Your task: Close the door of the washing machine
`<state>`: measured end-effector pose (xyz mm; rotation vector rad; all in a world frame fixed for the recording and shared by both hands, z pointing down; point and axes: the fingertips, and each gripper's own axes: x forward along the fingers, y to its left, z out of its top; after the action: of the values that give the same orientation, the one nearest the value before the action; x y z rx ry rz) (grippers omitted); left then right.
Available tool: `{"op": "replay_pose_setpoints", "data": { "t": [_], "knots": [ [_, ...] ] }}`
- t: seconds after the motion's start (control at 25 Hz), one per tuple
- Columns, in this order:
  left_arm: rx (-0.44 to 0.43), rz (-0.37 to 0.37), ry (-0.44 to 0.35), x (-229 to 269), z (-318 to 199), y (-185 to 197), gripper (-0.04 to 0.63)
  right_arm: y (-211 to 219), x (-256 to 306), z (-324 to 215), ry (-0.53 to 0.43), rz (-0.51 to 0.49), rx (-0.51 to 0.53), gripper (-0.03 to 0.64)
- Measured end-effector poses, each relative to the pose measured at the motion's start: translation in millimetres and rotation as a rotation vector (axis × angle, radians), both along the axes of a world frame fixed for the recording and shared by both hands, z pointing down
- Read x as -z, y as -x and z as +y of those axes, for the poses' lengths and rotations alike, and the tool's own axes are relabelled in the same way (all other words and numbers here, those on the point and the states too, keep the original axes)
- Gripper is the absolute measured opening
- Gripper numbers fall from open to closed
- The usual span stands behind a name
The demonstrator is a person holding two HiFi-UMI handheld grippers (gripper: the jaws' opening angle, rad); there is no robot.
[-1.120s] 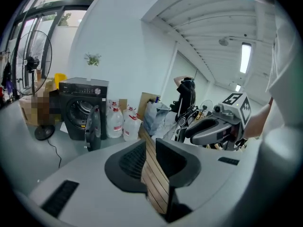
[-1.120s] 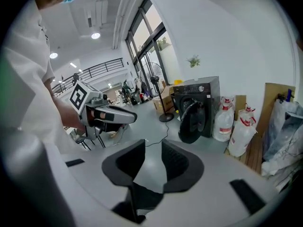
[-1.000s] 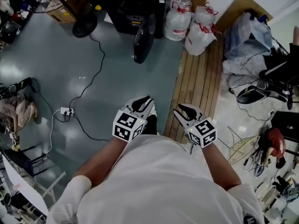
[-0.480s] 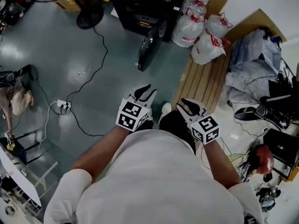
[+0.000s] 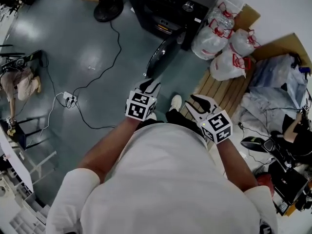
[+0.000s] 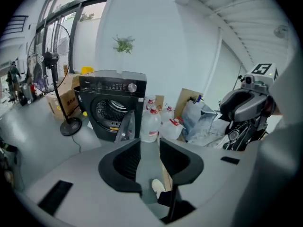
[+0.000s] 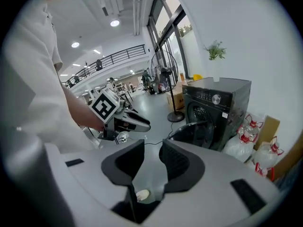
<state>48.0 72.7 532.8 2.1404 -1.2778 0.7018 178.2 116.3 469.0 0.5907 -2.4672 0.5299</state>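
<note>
Nearing the washing machine [image 5: 165, 9] since a second ago, spreading left tongs [image 5: 150, 85] and right tongs [image 5: 197, 101] wider on nothing, bringing its swung-open door [image 5: 163, 55] closer ahead, likely soon reachable for pushing shut.

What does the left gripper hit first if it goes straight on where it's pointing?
Probably the open washer door. The left gripper, jaws just opened and empty, aims at its free edge; only bare floor lies between. Depth is unclear: it could slip past to the water jugs.
</note>
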Motion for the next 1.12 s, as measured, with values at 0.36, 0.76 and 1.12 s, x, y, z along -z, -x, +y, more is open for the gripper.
{"op": "replay_pose_setpoints", "data": {
  "t": [0.36,0.76,1.12],
  "knots": [
    [0.125,-0.216,0.053,-60.1,-64.0,19.6,0.118,-18.2,-21.4,-48.2,0.088,-0.015,0.077,0.127],
    [0.104,-0.359,0.107,-120.4,-104.7,20.7,0.107,-36.5,-37.0,-76.4,0.122,0.035,0.026,0.127],
    [0.064,-0.462,0.136,-142.9,-131.5,23.6,0.086,-32.1,-32.7,-105.7,0.154,0.050,-0.003,0.127]
  ]
}}
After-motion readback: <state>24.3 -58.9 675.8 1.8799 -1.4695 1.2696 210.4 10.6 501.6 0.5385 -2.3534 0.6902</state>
